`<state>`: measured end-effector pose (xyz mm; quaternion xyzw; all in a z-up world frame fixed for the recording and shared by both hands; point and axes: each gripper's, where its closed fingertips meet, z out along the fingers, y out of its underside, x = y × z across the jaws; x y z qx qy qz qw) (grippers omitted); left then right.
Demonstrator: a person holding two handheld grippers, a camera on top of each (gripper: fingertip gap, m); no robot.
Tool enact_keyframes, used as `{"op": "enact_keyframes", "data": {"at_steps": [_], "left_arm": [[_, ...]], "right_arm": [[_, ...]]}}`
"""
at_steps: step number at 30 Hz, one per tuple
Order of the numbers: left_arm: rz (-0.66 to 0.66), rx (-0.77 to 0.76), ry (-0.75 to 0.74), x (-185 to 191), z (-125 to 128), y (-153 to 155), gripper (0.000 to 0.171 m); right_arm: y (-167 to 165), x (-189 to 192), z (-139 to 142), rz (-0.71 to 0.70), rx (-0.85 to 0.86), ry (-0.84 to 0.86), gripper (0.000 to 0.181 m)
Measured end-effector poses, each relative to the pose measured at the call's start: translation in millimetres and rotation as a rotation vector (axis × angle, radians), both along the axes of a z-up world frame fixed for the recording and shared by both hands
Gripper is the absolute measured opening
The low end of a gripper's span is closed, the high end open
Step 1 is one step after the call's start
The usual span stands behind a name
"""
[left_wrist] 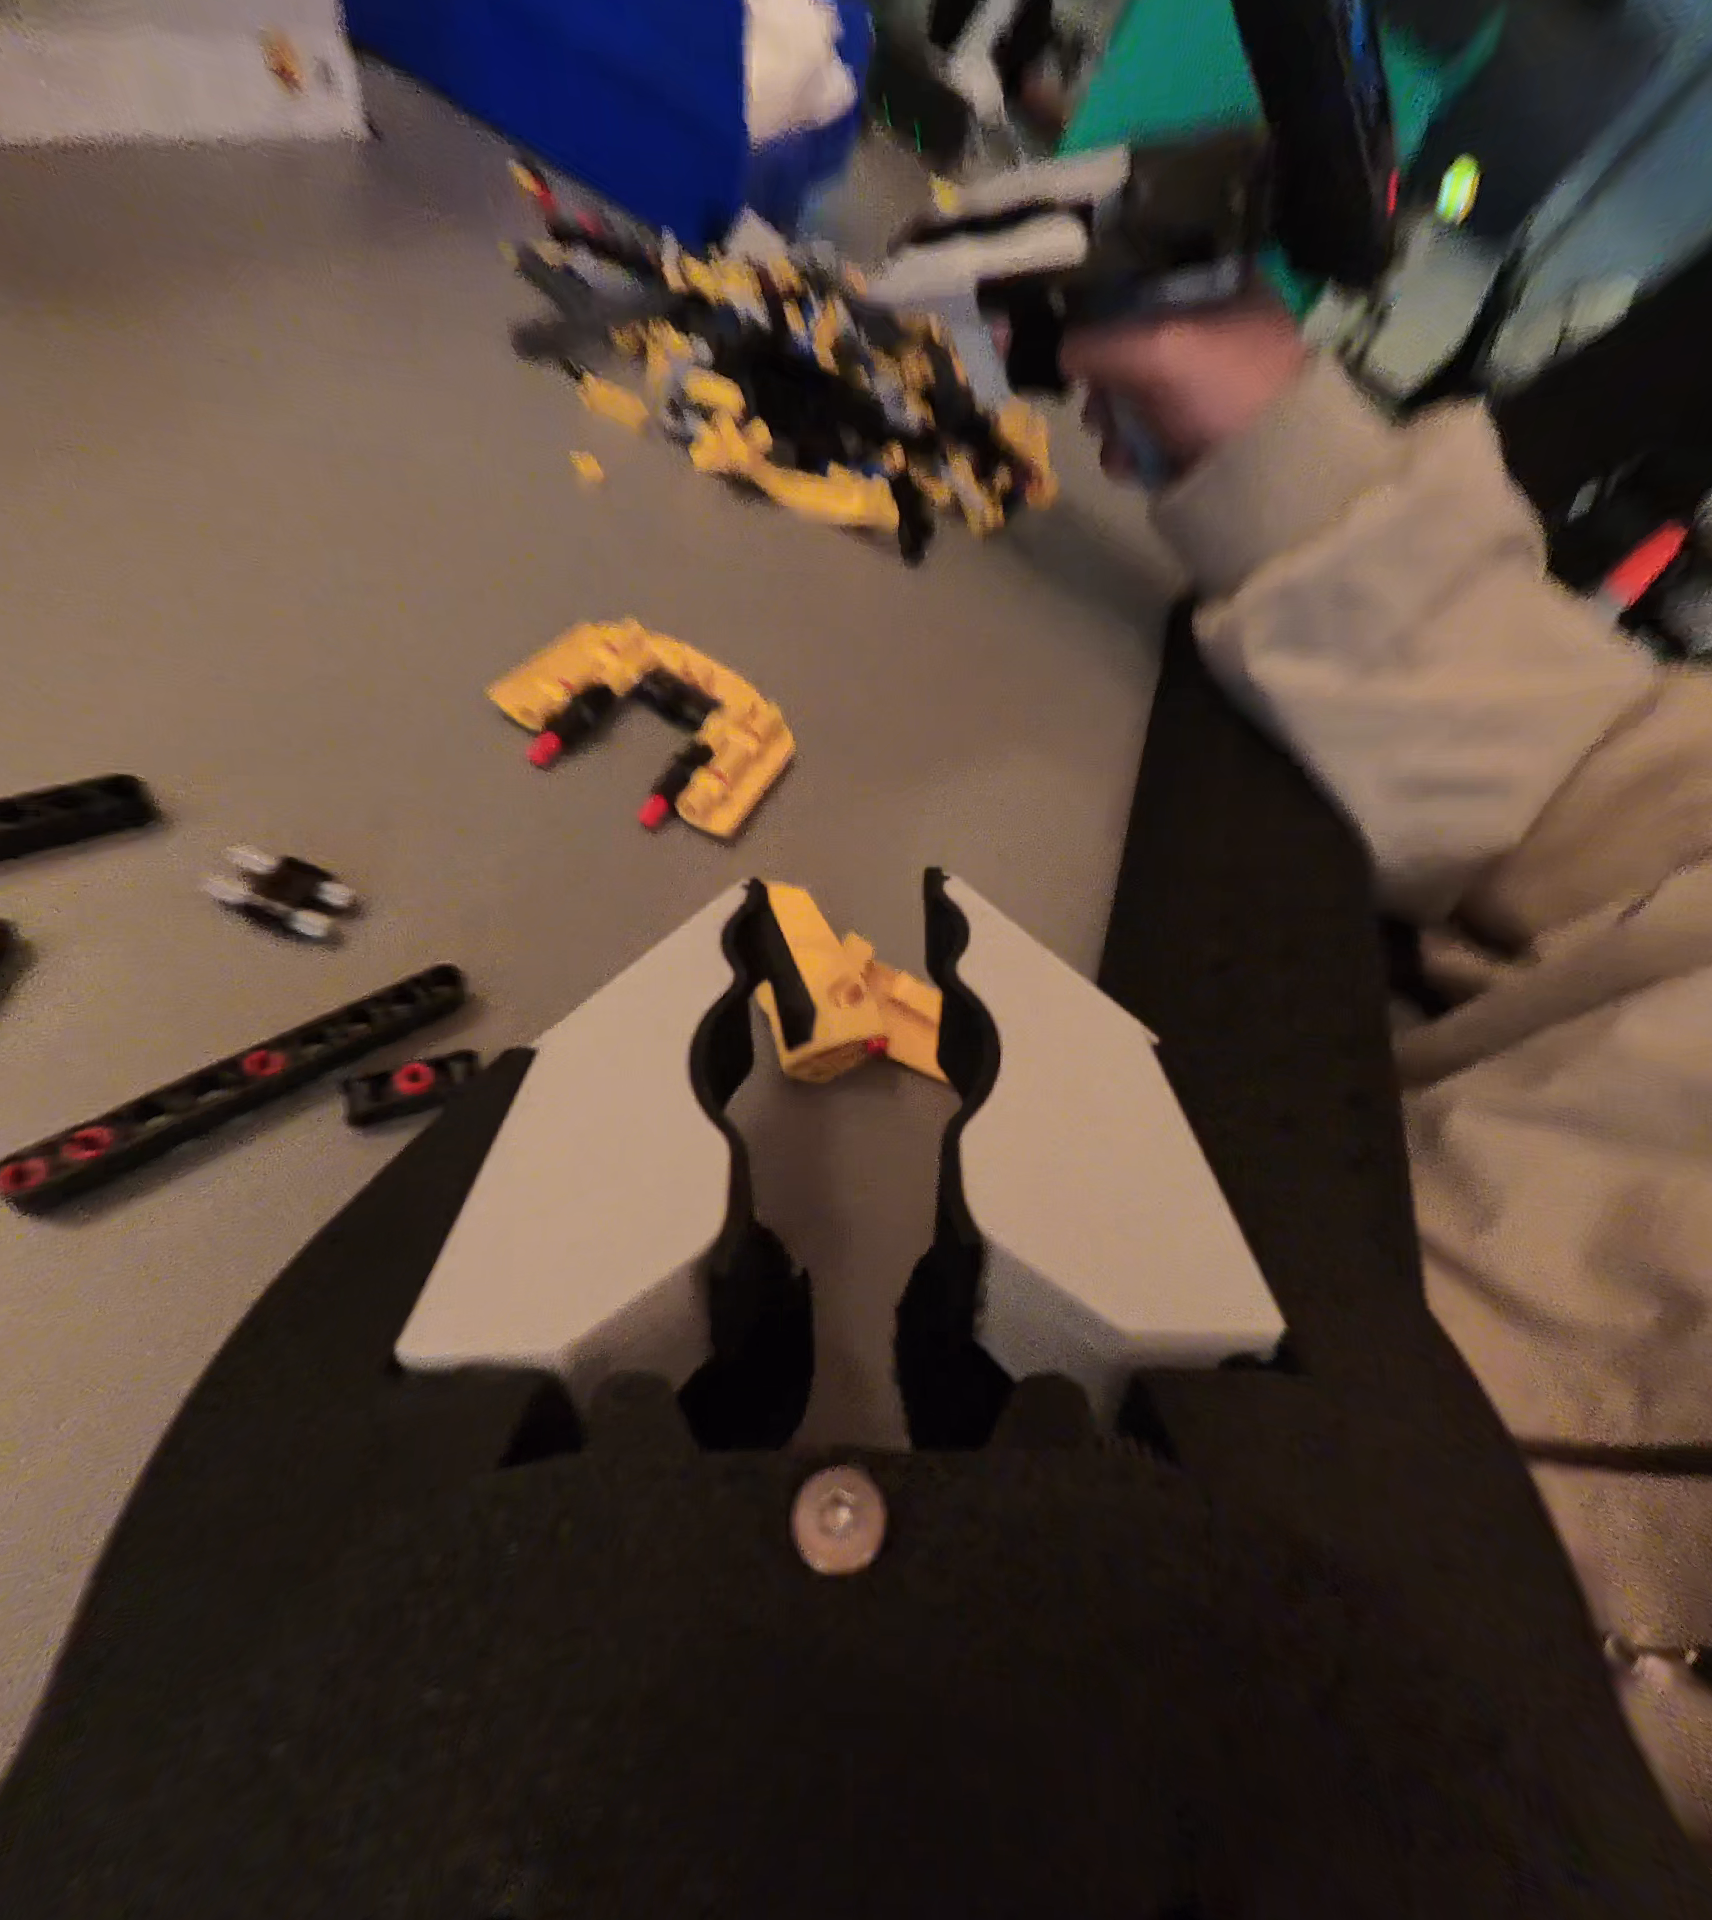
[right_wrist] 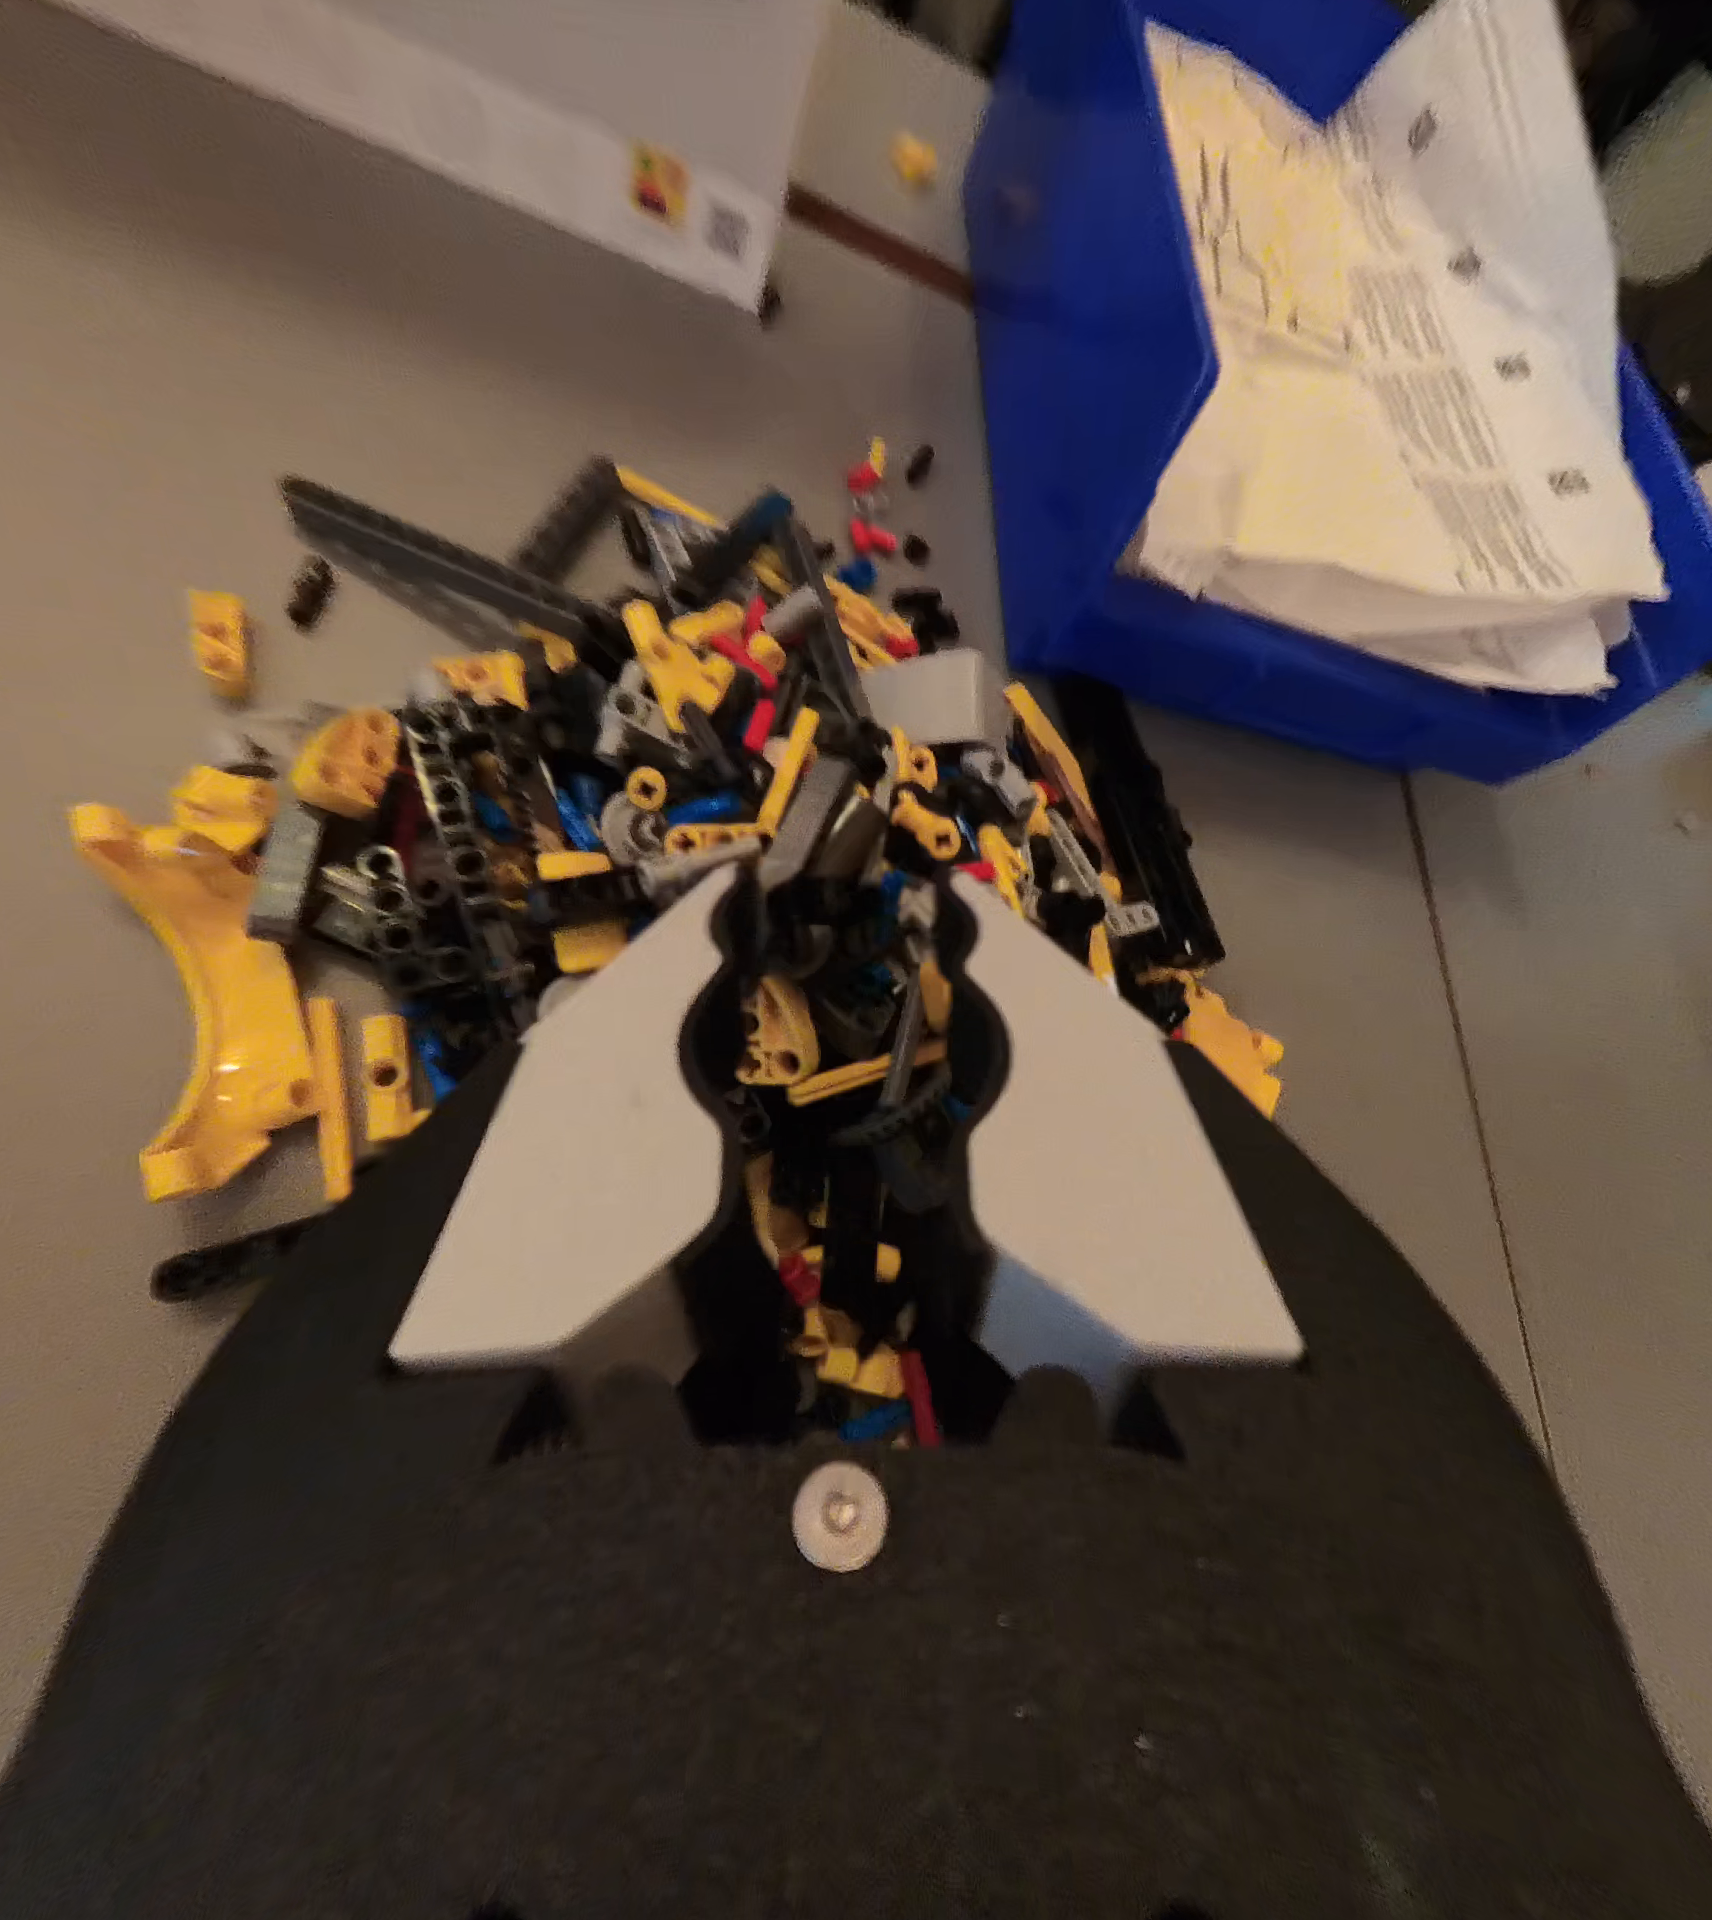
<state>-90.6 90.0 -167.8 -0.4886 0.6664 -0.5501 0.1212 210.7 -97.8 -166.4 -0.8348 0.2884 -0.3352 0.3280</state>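
Observation:
My left gripper (left_wrist: pixel 844 881) is shut on a small yellow piece with a black bar (left_wrist: pixel 847 1003), held between its grey fingers (left_wrist: pixel 623 1122) just above the grey table (left_wrist: pixel 208 468). A yellow C-shaped assembly with black bars and red pins (left_wrist: pixel 649 717) lies just beyond it. My right gripper (right_wrist: pixel 844 878) is open and hovers right over a heap of yellow, black, blue and red building pieces (right_wrist: pixel 644 790). The heap also shows in the left wrist view (left_wrist: pixel 810 405). There the right gripper (left_wrist: pixel 1018 260) is a blur at the heap's right, with a hand and a beige sleeve (left_wrist: pixel 1351 623).
Black beams with red pins (left_wrist: pixel 228 1081) and a small black and grey piece (left_wrist: pixel 280 894) lie left of my left gripper. A blue bin (right_wrist: pixel 1070 416) holding folded printed papers (right_wrist: pixel 1382 364) stands right of the heap. A white box (right_wrist: pixel 519 135) lies at the back. A yellow curved panel (right_wrist: pixel 218 997) lies at the heap's left. About 35 cm separates my left fingertips from my right.

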Motion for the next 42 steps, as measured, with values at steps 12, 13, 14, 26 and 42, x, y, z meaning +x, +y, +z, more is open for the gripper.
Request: {"op": "enact_keyframes", "data": {"at_steps": [12,13,14,26,42], "left_arm": [[-0.063,0.417,0.069,-6.8,-44.7,-9.3,0.023],[-0.029,0.45,0.05,-4.4,-43.3,-2.9,0.023],[0.014,0.463,0.029,-1.5,-39.6,5.0,0.023],[0.333,0.224,-0.057,-18.8,13.1,126.1,0.017],[0.845,0.468,0.264,-91.1,17.4,331.6,0.017]], "right_arm": [[148.5,-191.0,14.4,0.896,0.21,0.299,0.042],[153.7,-229.0,4.3,1.045,0.165,0.406,0.043],[156.1,-258.6,-2.1,1.154,0.135,0.482,0.042],[191.2,-267.3,-5.6,1.121,0.268,0.376,0.032],[192.7,-237.0,-4.4,0.98,0.333,0.297,0.027]]}}
